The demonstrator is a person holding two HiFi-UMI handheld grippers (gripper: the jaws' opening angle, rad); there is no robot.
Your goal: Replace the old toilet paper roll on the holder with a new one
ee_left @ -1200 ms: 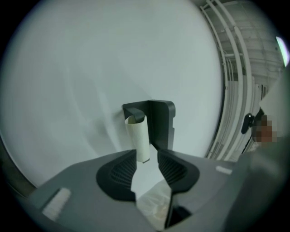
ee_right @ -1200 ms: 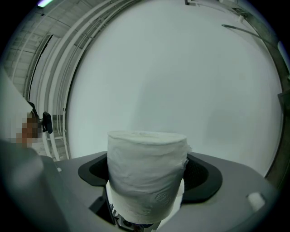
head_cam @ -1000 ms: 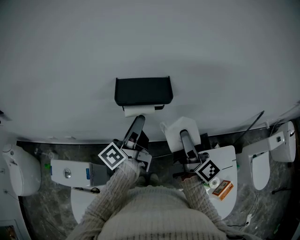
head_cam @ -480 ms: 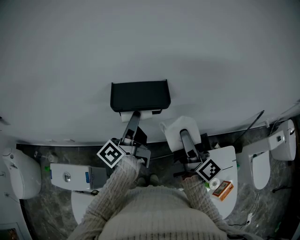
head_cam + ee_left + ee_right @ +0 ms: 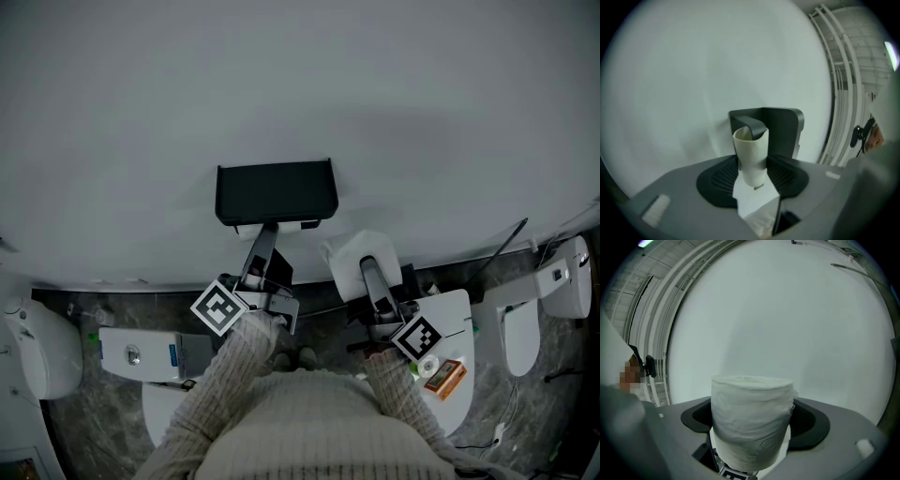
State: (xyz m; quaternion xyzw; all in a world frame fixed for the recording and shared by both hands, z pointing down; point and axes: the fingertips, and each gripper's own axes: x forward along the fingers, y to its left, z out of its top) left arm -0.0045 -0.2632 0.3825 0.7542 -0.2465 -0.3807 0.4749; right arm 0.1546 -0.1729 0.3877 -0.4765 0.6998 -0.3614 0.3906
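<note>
A black holder (image 5: 276, 192) is fixed to the pale wall, and the old roll (image 5: 246, 230) hangs under it. In the left gripper view this old roll (image 5: 751, 157) is a nearly bare cardboard tube with a paper tail, slipped over the holder's arm (image 5: 750, 125). My left gripper (image 5: 267, 230) reaches up to it; its jaws are closing and both pads (image 5: 724, 176) touch the tube's sides. My right gripper (image 5: 366, 272) sits lower right of the holder, shut on a full white new roll (image 5: 752, 423).
Below me a white cistern (image 5: 141, 349) stands at the left and a white lid (image 5: 455, 314) at the right carries an orange box (image 5: 445, 378). Another white fixture (image 5: 539, 300) and a black cable (image 5: 497, 253) lie at the far right.
The left gripper has gone up a little to the holder and now has the old roll between its jaws. The right gripper with the new roll has stayed put.
</note>
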